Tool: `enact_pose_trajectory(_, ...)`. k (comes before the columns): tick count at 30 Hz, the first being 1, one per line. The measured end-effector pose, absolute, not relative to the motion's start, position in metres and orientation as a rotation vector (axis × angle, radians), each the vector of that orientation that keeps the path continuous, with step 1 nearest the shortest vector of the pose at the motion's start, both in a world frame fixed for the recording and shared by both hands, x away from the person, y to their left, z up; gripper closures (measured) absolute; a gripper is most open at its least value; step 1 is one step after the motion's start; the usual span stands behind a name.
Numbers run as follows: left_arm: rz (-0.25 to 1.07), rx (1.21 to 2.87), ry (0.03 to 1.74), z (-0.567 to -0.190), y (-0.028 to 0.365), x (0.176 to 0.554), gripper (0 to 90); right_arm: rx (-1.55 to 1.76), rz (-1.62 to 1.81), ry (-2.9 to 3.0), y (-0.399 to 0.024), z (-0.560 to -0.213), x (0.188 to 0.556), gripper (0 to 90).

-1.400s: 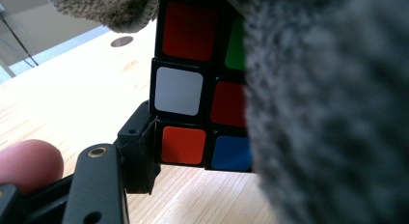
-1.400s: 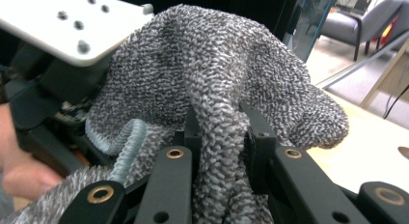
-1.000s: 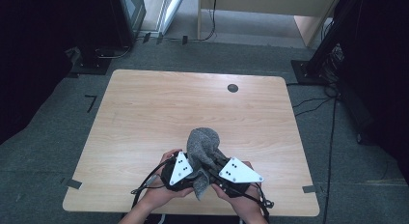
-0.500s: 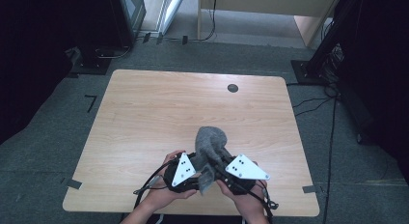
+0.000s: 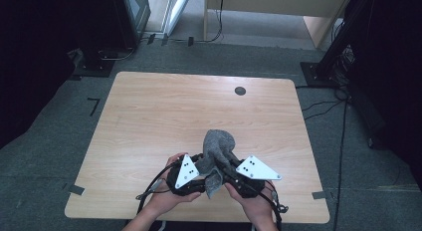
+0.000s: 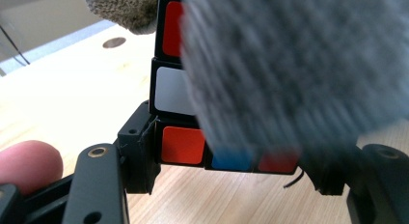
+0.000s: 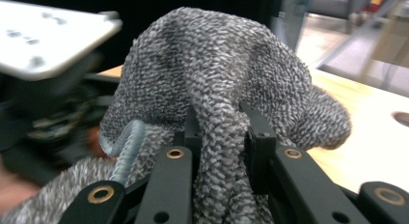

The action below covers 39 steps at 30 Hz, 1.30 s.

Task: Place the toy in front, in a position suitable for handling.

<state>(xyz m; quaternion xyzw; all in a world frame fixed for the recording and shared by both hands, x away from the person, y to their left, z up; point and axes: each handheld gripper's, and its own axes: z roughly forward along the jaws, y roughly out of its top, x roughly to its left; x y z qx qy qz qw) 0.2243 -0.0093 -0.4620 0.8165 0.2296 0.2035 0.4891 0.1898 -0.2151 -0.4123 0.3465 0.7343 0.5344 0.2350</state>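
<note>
Left gripper (image 5: 199, 172) and right gripper (image 5: 230, 170): black jaws with brass-coloured rivets, grey three-cornered dotted plates, black cables trailed.

High view: overhead, facing 12 o'clock across the table (image 5: 149, 121).
Gripper views: close-up, along their jaws.
Shared: grey cloth (image 5: 219, 144) (image 7: 217, 69).

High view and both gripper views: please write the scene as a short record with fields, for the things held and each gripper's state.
surface: wooden table
left gripper: shut on puzzle cube, which has red, white and blue stickers
right gripper: shut on a fold of grey knitted glove
glove position: draped over the cube, covering most of it in the left gripper view
location: near the table's front edge, between the two hands
other: round dark grommet hole toward the far edge
</note>
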Motion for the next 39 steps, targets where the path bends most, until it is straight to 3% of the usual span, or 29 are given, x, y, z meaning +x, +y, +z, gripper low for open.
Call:
enact_pose_trajectory(4,0.472,1.971,0.558,-0.464,-0.006,0.226,34.2,0.817,1.481,2.068,-0.196,-0.411,0.182,76.2)
enact_pose_trajectory(12,0.485,1.973,0.553,-0.462,-0.008,0.224,34.2,0.997,1.485,1.989,-0.215,-0.413,0.192,76.1)
enact_pose_trajectory(17,0.471,1.969,0.561,-0.463,-0.009,0.223,34.2,0.878,1.495,2.035,-0.199,-0.411,0.183,75.4)
enact_pose_trajectory(24,0.481,1.975,0.566,-0.461,-0.008,0.224,34.1,1.017,1.465,1.973,-0.218,-0.414,0.194,75.6)
enact_pose_trajectory(30,0.452,1.954,0.608,-0.465,-0.009,0.225,34.2,0.884,1.507,2.032,-0.199,-0.413,0.186,74.7)
enact_pose_trajectory(39,0.453,1.95,0.634,-0.462,-0.006,0.227,34.2,0.972,1.481,1.987,-0.211,-0.415,0.189,75.4)
